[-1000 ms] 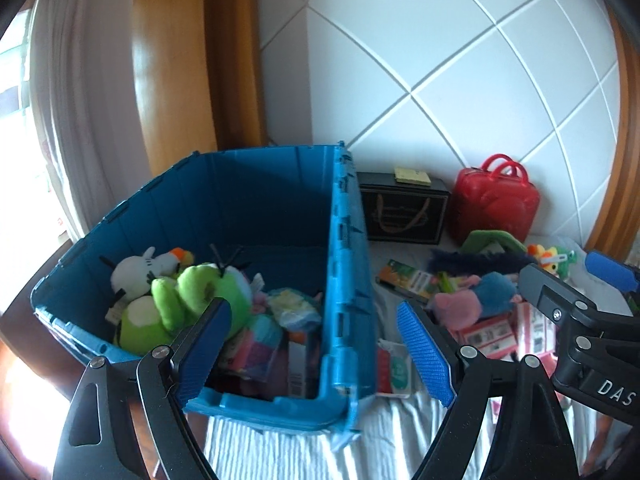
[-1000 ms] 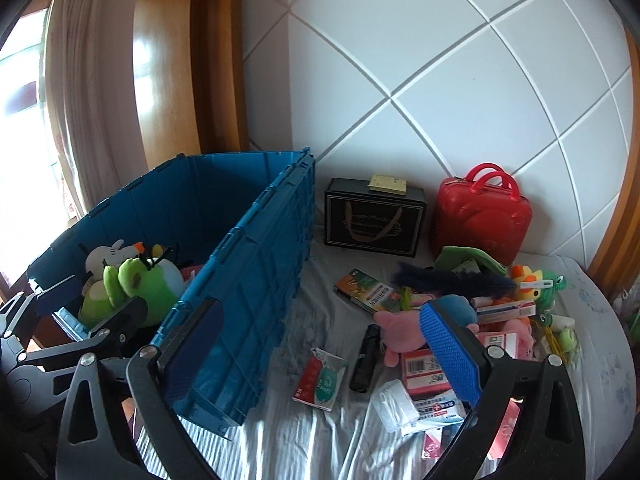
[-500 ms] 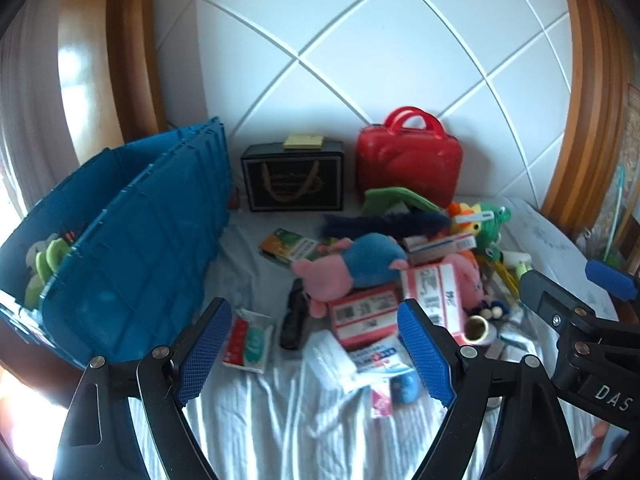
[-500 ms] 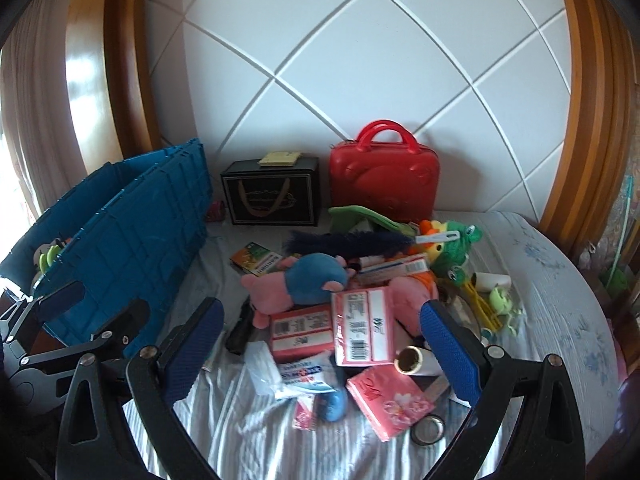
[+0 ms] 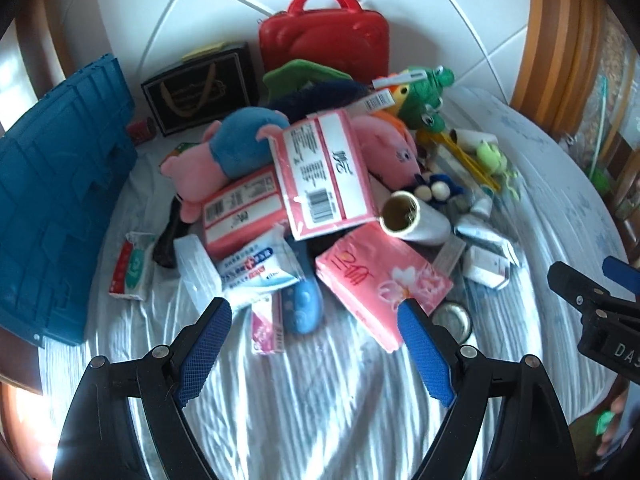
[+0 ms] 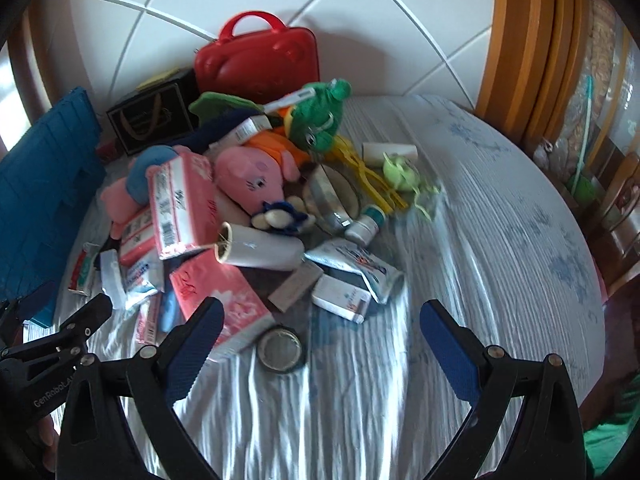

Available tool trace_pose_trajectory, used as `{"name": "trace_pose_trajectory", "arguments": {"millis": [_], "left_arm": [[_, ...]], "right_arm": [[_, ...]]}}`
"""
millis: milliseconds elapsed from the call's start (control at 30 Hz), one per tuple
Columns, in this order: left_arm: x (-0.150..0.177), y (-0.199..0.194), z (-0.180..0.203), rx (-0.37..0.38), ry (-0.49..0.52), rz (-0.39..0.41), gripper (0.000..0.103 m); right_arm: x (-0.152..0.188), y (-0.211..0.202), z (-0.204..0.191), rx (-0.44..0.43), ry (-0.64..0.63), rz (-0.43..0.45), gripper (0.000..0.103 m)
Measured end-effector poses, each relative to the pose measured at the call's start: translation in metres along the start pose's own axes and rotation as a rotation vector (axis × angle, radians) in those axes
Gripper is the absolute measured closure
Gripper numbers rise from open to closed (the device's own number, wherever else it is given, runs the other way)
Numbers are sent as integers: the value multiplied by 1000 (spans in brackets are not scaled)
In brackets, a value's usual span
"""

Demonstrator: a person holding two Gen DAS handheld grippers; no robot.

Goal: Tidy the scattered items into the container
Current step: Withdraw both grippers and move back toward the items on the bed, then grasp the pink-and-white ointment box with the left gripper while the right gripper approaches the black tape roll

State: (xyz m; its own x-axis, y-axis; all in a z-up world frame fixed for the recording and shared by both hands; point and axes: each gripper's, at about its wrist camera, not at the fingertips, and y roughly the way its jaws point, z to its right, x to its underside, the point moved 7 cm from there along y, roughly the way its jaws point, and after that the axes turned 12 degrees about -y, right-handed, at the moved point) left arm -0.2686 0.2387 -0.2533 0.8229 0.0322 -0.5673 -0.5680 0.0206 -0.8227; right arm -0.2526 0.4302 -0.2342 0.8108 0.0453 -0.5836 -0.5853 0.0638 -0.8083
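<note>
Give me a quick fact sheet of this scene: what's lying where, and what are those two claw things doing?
surface: white striped bedsheet
container: blue crate, at the left edge
pile: pink tissue pack nearest, cardboard-core roll behind it, pink plush, green frog plush
backdrop: red case and black gift bag against the wall
left gripper: open, empty, above the sheet
right gripper: open, empty, near a tape ring

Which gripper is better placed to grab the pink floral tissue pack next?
Left. The left gripper is open with the pink floral tissue pack just ahead of its right finger. The right gripper, also open, faces the tape roll instead.
</note>
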Motion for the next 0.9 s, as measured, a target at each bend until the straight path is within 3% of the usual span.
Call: {"name": "trace_pose_trajectory", "arguments": {"millis": [333,533,567,667,700,900], "left_arm": [[28,50,11,19,31,-85,18],[48,80,-9,-9,3,-142,22],[51,84,-12,-13,-3,-147,24],[60,90,-25,-40,-42,-149,27],[62,92,-30,-43,-54,-153,27],[66,99,-60,-81,-116,-154,27]], "right_arm": [[51,54,13,9,65,-121,0],[70,80,-19,-83,27,-144,1],[70,82,-22,-92,18,-145,3],[70,90,-31,-118,-10,-147,39],[70,92,-33,-127,-19,-147,43],[71,107,-50,-181,-74,-151,43]]}}
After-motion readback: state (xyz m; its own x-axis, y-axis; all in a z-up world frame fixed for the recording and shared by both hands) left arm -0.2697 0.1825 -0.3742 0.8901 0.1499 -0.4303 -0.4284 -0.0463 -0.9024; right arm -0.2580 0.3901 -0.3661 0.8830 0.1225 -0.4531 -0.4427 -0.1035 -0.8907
